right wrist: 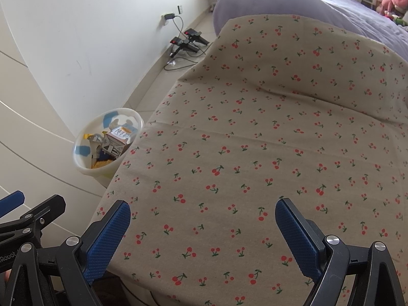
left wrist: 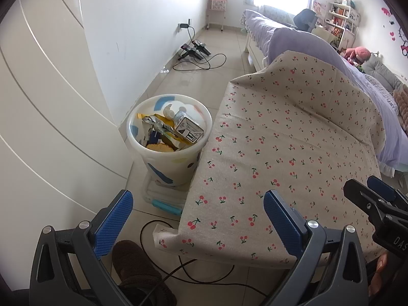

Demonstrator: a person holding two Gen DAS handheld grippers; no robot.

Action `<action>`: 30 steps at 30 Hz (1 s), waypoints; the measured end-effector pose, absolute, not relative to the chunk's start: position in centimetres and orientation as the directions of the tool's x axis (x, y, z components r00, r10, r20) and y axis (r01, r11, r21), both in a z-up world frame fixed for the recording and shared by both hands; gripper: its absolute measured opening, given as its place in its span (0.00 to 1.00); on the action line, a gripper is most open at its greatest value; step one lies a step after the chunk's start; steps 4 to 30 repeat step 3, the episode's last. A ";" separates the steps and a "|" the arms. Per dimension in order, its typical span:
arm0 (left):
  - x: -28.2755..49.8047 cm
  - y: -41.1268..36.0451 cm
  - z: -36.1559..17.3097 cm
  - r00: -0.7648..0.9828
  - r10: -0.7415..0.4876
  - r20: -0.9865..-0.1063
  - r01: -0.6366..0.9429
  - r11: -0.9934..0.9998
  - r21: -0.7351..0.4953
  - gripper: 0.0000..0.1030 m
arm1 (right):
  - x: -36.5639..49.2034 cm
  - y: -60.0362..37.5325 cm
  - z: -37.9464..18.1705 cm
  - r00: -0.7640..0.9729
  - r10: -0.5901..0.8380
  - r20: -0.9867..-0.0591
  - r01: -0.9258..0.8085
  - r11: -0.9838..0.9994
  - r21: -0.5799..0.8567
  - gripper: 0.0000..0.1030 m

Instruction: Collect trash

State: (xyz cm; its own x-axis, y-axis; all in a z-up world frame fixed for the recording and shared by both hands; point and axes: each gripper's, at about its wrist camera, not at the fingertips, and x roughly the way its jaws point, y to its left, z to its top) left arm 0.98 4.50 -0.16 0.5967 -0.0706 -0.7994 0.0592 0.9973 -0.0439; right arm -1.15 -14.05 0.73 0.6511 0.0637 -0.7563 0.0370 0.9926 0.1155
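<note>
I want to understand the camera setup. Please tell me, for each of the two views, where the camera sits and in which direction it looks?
Left wrist: sits on the left gripper, looks down and forward at the trash bin and the cherry-print cloth; both blue fingers, the right gripper and a brown slipper show.
Right wrist: sits on the right gripper, looks down over the cloth; its open fingers and part of the left gripper show.
Shared: bin, cloth, chargers, purple bedding.
</note>
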 end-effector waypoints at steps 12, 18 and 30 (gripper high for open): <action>1.0 4.5 -0.2 0.598 -0.066 -0.799 0.056 0.998 -0.041 1.00 | -1.1 -14.1 0.7 0.651 0.064 -0.757 0.037 0.993 0.115 0.92; 1.0 4.5 -0.2 0.598 -0.066 -0.799 0.056 0.998 -0.041 1.00 | -1.1 -14.1 0.7 0.651 0.064 -0.757 0.037 0.993 0.115 0.92; 1.0 4.5 -0.2 0.598 -0.066 -0.799 0.056 0.998 -0.041 1.00 | -1.1 -14.1 0.7 0.651 0.064 -0.757 0.037 0.993 0.115 0.92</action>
